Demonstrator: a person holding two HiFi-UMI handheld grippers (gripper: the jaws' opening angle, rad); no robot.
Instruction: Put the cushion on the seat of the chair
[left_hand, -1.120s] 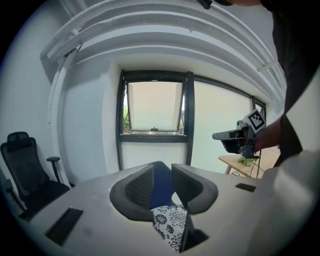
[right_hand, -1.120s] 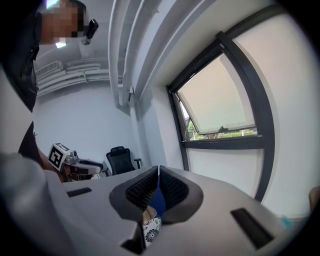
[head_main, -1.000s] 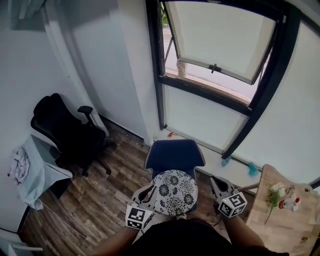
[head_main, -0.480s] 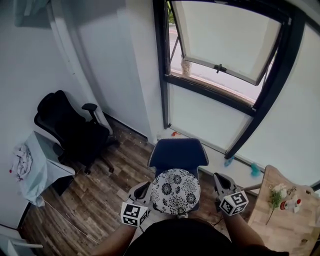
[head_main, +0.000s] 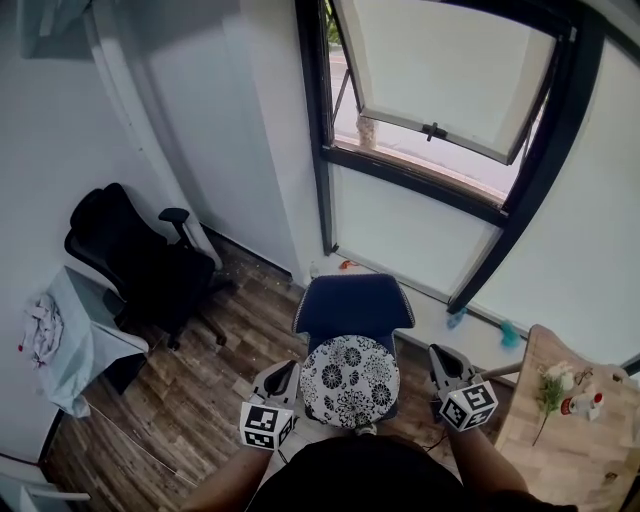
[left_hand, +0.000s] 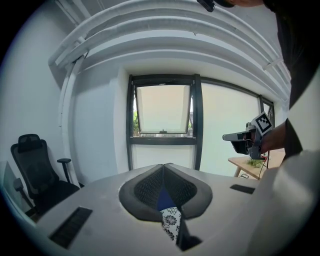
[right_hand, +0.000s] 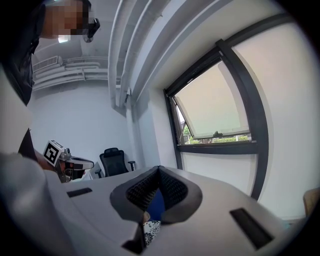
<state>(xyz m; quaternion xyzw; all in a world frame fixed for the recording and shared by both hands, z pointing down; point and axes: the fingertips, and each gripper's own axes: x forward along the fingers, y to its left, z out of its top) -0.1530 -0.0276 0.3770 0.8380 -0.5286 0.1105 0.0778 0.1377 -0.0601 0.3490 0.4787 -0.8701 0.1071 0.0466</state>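
The round black-and-white flowered cushion (head_main: 350, 380) lies flat on the seat of the blue chair (head_main: 355, 305), which stands in front of the window wall. My left gripper (head_main: 283, 372) hovers just left of the cushion, apart from it, jaws shut and empty. On the cushion's right side my right gripper (head_main: 440, 357) is also shut, holding nothing. In the left gripper view the pads meet at the tip (left_hand: 162, 167), and a strip of cushion (left_hand: 171, 222) shows below them. The right gripper view shows closed pads too (right_hand: 159, 170), with blue chair (right_hand: 157, 205) behind.
A black office chair (head_main: 140, 260) stands at the left by the wall. A small pale table (head_main: 80, 345) with a cloth sits at the left edge. A wooden table (head_main: 560, 430) with flowers is at the right. The tilted window (head_main: 440, 90) is open.
My left gripper has drawn away from the cushion's left edge, toward the left. The cushion stays on the seat. The right gripper has hardly moved.
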